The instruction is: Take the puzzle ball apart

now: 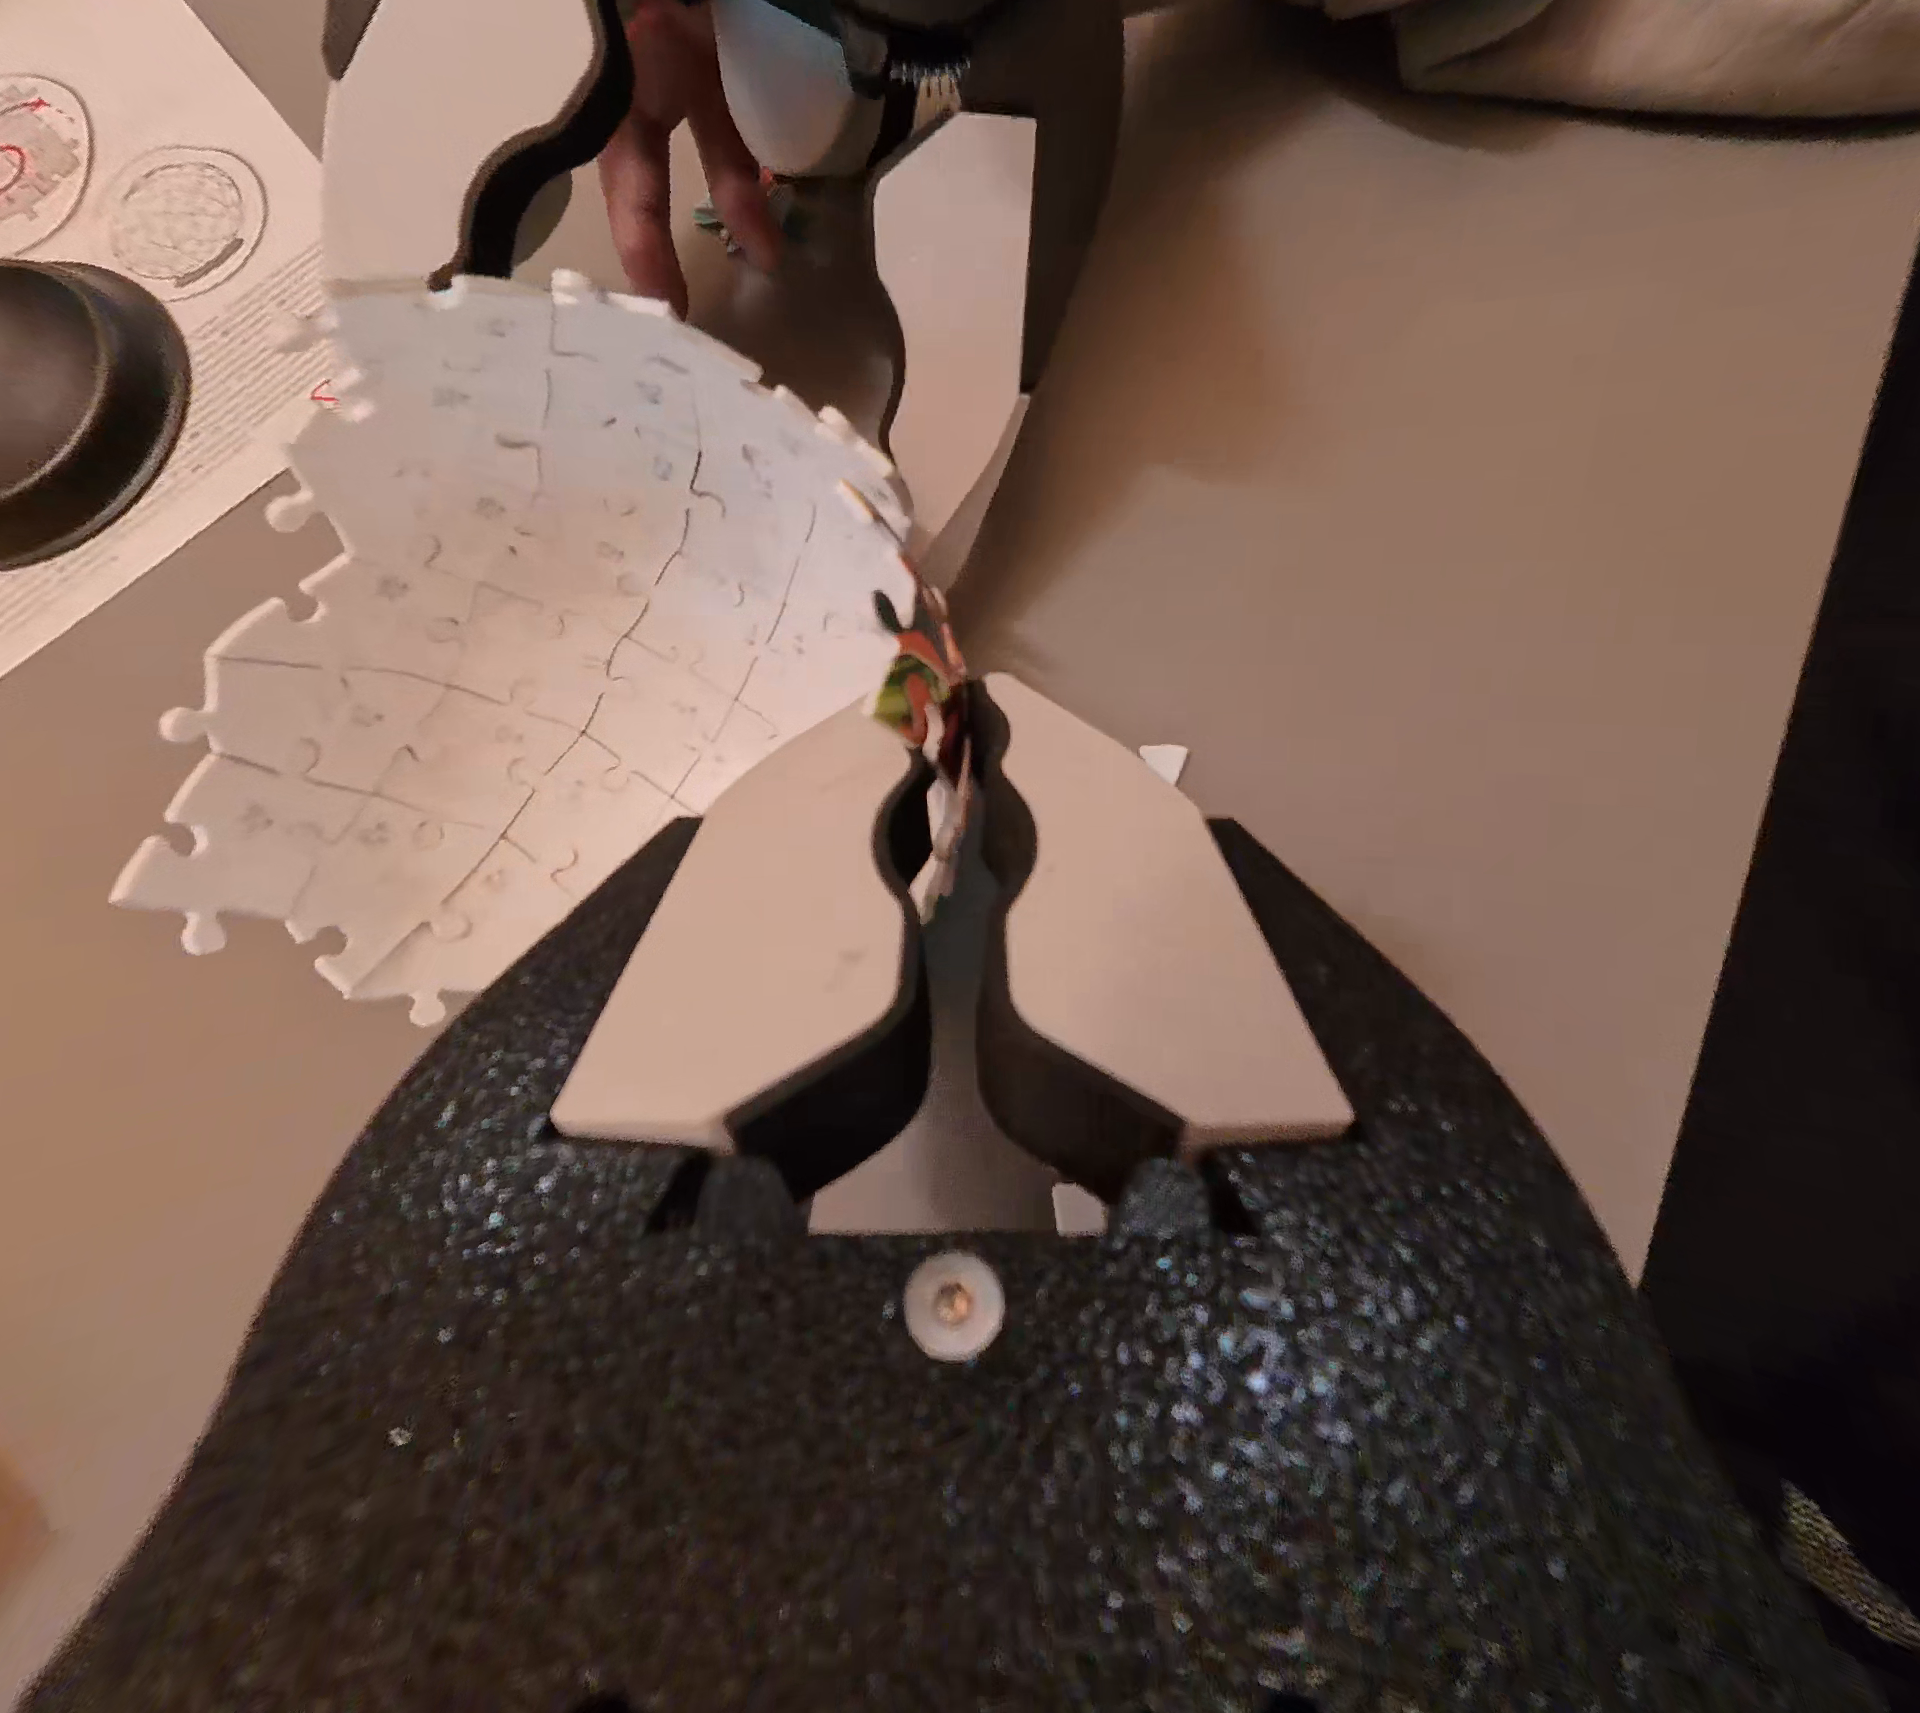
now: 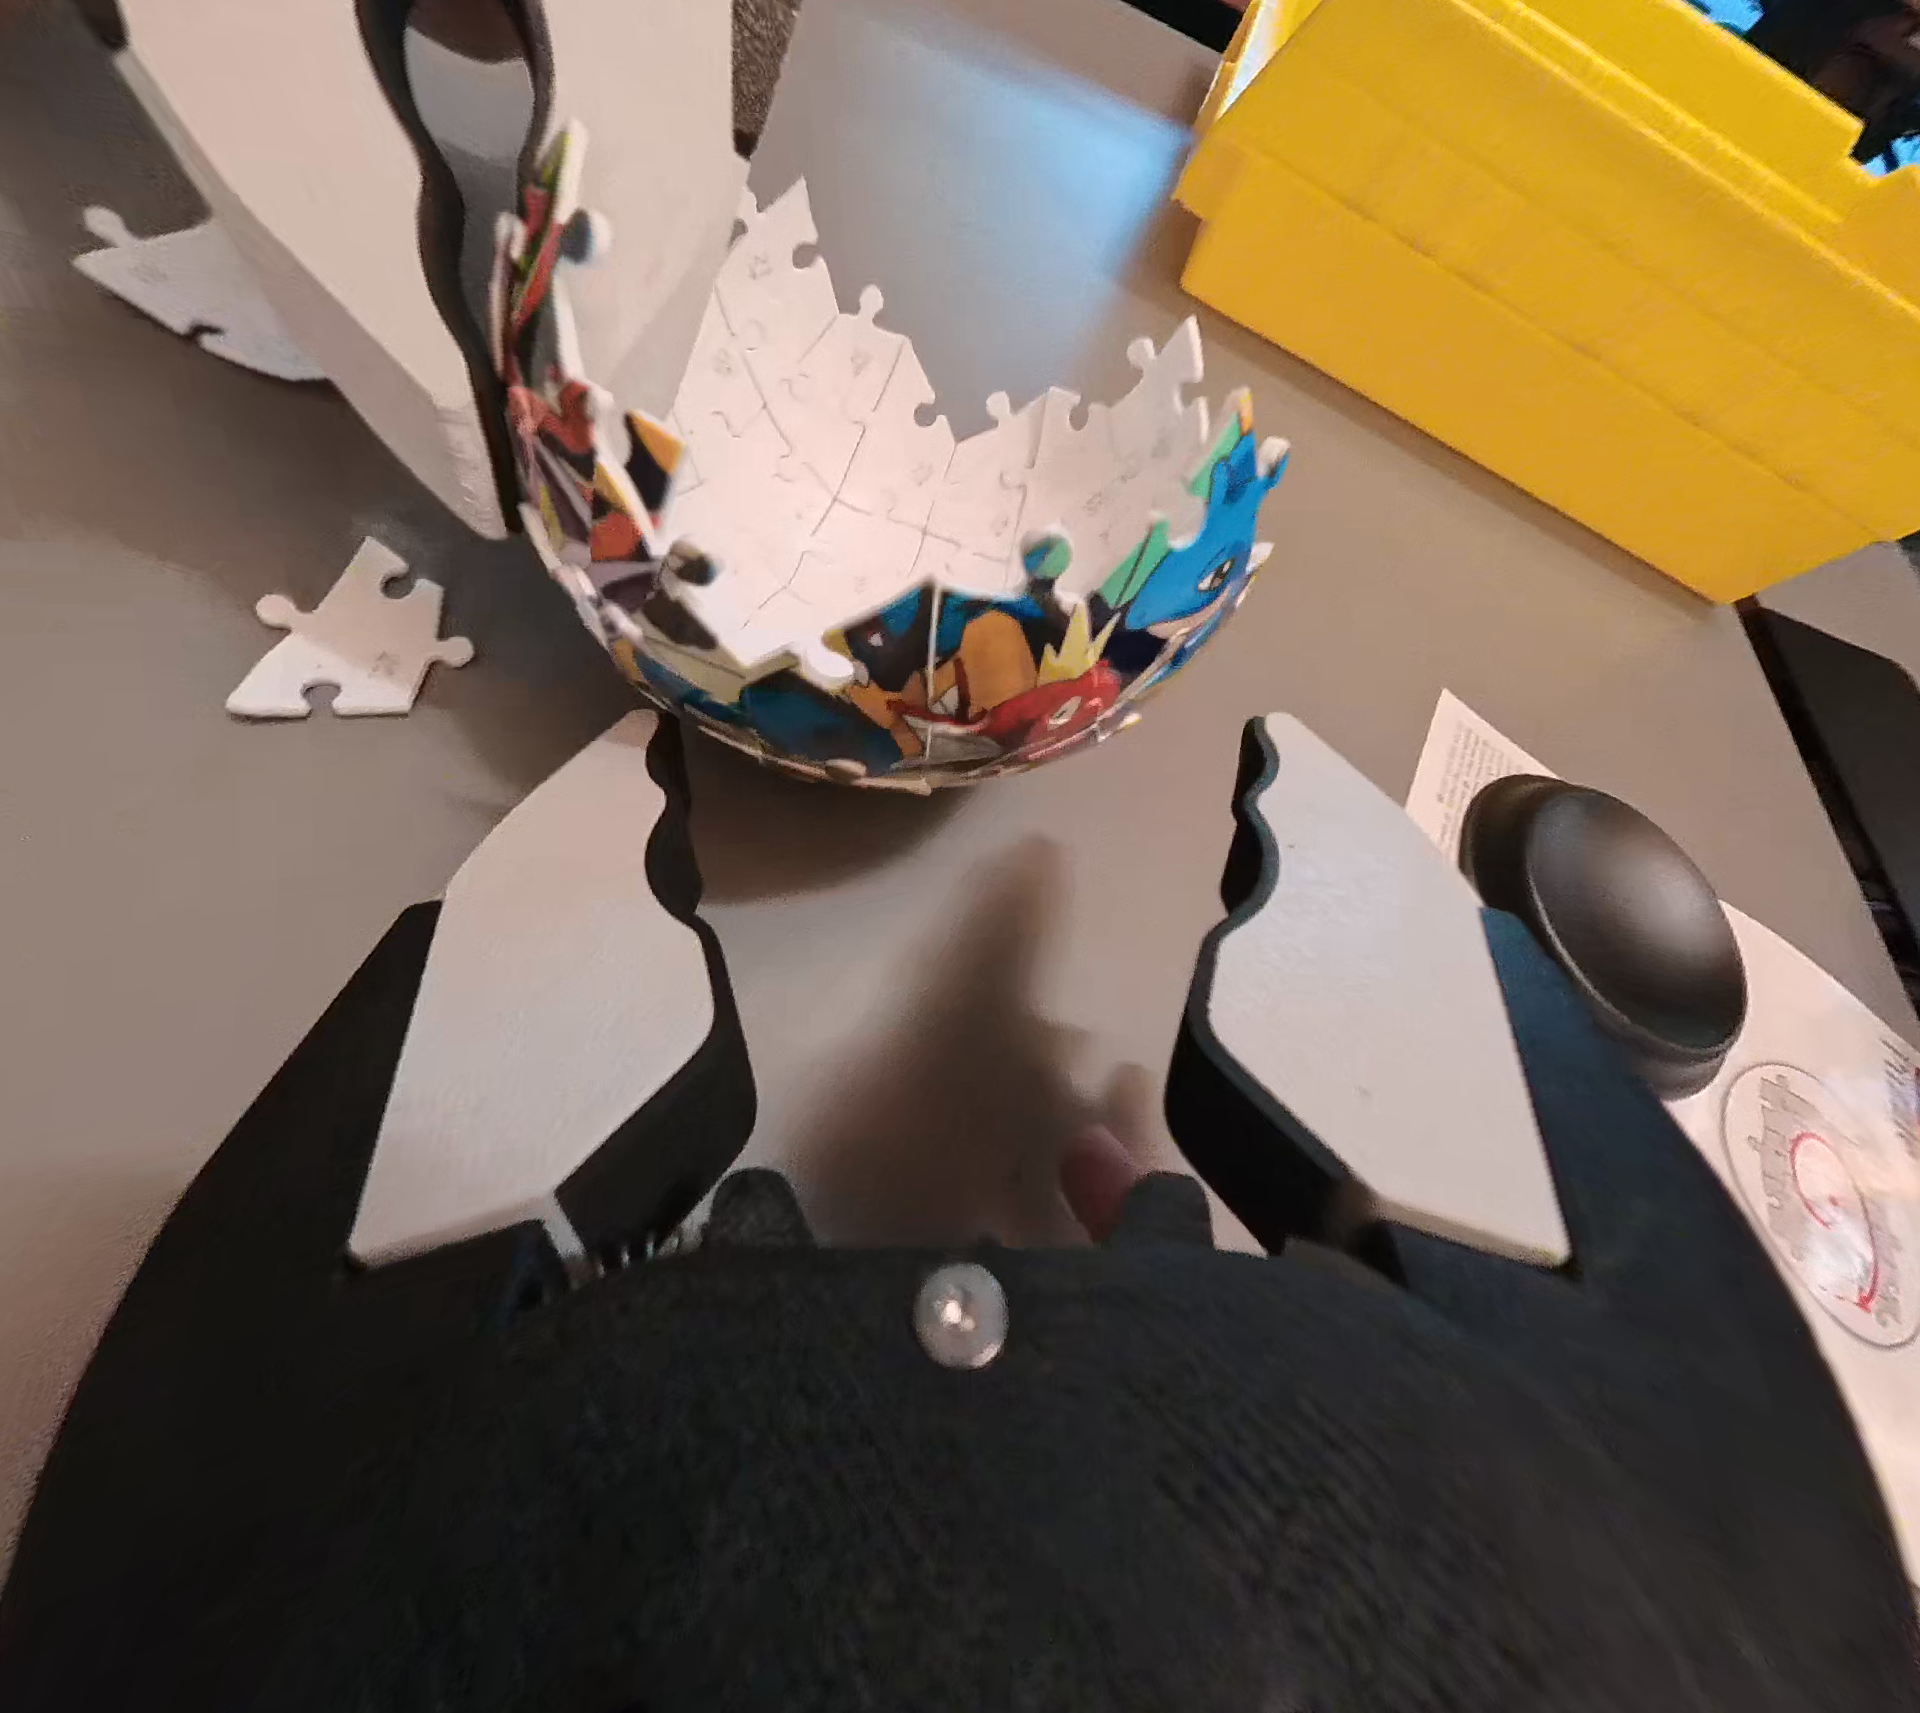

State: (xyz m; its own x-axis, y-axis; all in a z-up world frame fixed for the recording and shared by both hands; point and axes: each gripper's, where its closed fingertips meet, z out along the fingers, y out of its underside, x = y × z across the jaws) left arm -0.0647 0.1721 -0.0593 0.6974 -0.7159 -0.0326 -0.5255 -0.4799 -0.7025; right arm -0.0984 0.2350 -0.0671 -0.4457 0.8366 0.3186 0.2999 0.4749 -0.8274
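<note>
1. My left tool is closed on the rim of the ball, now an open half shell with white inside and coloured outside.
2. The ball rests on the grey surface.
3. My right tool is spread wide with nothing in it, just short of the ball.
4. Loose pieces lie left of the ball.
5. Yellow bins stand right of it, and a black knob sits on a paper sheet.

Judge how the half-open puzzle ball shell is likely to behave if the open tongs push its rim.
The puzzle ball shell likely rocks: its underside is rounded. Its jagged rim of interlocked pieces probably flexes or sheds pieces; one loose piece already lies nearby. The left tongs gripping its edge should limit sliding.
</note>
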